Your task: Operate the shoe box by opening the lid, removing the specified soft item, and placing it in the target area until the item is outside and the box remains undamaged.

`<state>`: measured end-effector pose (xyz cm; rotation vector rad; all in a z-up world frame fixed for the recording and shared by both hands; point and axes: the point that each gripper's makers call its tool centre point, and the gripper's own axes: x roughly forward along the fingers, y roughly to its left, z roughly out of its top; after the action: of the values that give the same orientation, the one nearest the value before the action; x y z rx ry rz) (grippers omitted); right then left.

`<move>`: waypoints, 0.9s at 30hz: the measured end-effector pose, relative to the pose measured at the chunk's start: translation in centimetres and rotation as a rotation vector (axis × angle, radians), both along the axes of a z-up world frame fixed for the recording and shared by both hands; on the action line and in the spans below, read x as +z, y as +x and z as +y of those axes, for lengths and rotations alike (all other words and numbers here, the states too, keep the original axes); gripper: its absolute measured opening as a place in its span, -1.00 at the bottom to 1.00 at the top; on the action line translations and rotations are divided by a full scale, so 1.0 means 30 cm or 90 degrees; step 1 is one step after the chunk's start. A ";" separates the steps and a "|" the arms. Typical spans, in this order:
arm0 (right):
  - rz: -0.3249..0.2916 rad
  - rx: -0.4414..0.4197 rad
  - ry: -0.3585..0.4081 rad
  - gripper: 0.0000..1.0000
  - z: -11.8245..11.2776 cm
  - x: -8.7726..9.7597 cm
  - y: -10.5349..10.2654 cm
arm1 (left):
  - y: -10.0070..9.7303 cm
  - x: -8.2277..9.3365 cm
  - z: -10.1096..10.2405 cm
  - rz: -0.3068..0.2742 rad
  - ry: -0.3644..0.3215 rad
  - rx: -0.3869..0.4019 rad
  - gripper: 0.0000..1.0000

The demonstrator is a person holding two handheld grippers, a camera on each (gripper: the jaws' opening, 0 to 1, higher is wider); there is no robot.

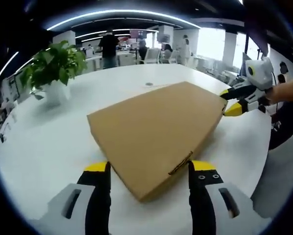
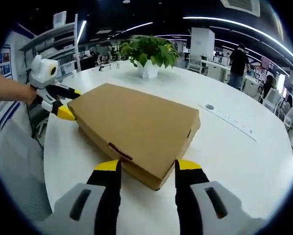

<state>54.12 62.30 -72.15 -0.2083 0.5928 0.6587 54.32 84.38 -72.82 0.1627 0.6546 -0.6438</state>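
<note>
Shoe box (image 1: 156, 132) lid shut (nothing removed yet); left gripper (image 1: 149, 169) and right gripper (image 2: 142, 169) wide, straddling opposite box corners.

Open right tongs (image 2: 142, 169) seemingly straddle closed box (image 2: 136, 129) corner.

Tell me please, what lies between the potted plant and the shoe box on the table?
Nothing lies there. In the right gripper view, bare white table runs from the potted plant to the closed shoe box.
</note>
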 end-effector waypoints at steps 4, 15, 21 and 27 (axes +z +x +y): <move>-0.009 -0.011 -0.002 -0.21 0.008 -0.003 -0.022 | -0.004 0.000 0.009 0.001 0.000 -0.011 0.29; -0.002 -0.033 0.011 -0.25 0.028 0.000 -0.082 | -0.016 -0.001 0.034 0.005 0.002 -0.052 0.29; -0.002 -0.035 0.010 -0.29 0.044 0.002 -0.121 | -0.023 -0.002 0.051 0.010 0.007 -0.077 0.29; -0.002 -0.036 0.014 -0.32 0.058 0.003 -0.155 | -0.033 -0.003 0.070 0.015 0.010 -0.102 0.29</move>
<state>49.48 64.04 -72.08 -0.1713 0.5865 0.6093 53.34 86.48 -72.92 0.2245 0.6738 -0.7947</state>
